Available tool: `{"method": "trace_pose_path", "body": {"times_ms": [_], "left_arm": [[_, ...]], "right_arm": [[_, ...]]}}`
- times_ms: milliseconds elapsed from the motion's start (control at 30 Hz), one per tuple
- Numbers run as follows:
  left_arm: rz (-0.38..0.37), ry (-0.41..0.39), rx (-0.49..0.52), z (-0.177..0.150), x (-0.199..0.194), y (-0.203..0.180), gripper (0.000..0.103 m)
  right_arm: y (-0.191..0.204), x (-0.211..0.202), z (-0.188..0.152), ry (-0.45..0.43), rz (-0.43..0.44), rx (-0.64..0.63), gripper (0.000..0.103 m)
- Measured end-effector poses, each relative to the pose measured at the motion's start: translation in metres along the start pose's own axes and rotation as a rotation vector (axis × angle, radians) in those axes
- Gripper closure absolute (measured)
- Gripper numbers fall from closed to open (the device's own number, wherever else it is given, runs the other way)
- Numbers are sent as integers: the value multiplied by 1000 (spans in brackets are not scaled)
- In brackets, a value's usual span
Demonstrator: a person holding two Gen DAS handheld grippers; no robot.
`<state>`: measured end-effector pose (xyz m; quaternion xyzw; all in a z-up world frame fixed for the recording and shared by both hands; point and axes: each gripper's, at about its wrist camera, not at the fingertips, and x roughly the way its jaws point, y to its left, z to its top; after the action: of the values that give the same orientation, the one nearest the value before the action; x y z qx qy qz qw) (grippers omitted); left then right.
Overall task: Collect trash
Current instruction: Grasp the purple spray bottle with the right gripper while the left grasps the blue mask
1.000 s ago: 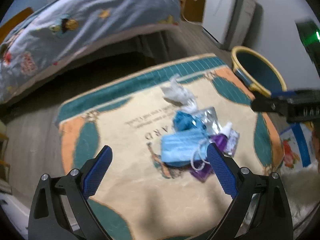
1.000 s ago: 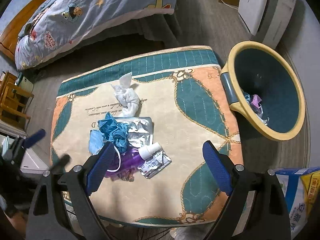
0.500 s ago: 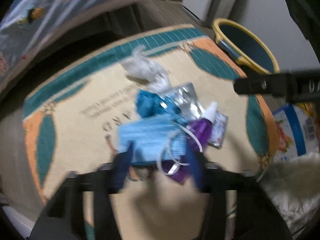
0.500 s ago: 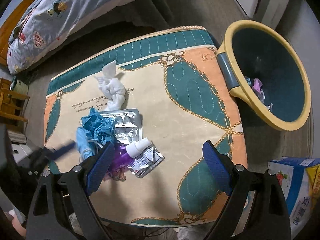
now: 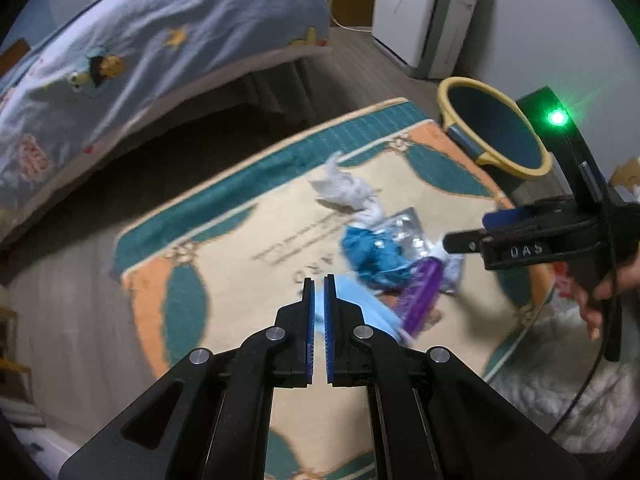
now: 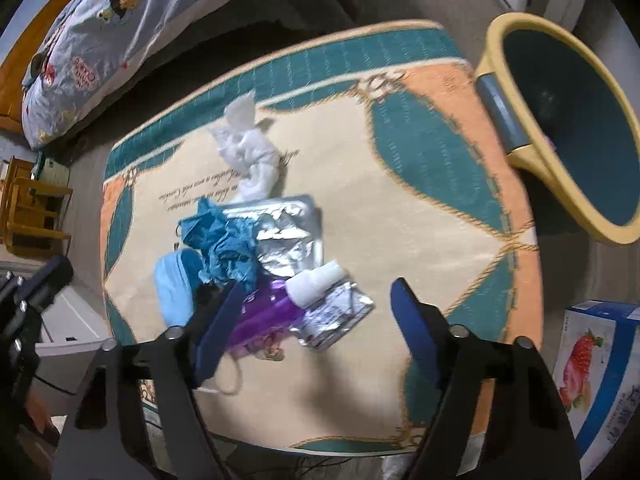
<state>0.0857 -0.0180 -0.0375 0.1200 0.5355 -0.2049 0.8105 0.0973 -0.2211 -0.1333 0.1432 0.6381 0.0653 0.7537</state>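
Blue pads of the left gripper stand pressed almost together in the left wrist view, with a light blue strip of the face mask showing between them, so the jaws are clamped on the mask. Beyond it on the patterned rug lie a crumpled blue wrapper, a purple bottle, a silver blister pack and a white tissue. A yellow-rimmed bin stands at the rug's far corner, and the right gripper reaches in from the right, held by a hand. In the right wrist view, the right gripper has its jaws apart and closing, pads not pressing on anything; the purple bottle with its white cap and a foil packet lie between the fingers. The mask sits at the pile's left edge, the tissue further up, the bin just off the rug to the right.
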Motion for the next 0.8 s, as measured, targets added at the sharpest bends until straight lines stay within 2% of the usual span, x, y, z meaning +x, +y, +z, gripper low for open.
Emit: {"method": "trace_pose_path", "body": {"times_ms": [67,133,267,467,533,567,600,633,700,800], "left_arm": [[-42,3,-55,-2,6,7,98],[-59,13,-63,-3,12,5,98],[-59,48,-15,-8,22,-4,98],[-61,71,-37,-13,28,-2,98],[-67,95,-48,-16,34,-3,95],[-70,110,-58,-17,39,-3,89],[-75,119,-67,-19,42,-3,81],[-81,127,-78,-20,45,-3,75],[-94,136,-102,-23,51,-5,47],[-107,162,-117,-26,65,-11,41]], "right_arm": [[3,9,-2,26,4,5,40],[3,16,-3,46,15,26,50],[0,30,-2,75,51,87,56],[-4,44,1,83,102,166,61],[-4,48,1,92,102,170,64],[-3,47,2,79,94,160,66],[-2,46,3,71,94,156,78],[-2,44,3,68,93,159,78],[-2,39,2,53,102,161,78],[4,30,4,26,106,140,78]]}}
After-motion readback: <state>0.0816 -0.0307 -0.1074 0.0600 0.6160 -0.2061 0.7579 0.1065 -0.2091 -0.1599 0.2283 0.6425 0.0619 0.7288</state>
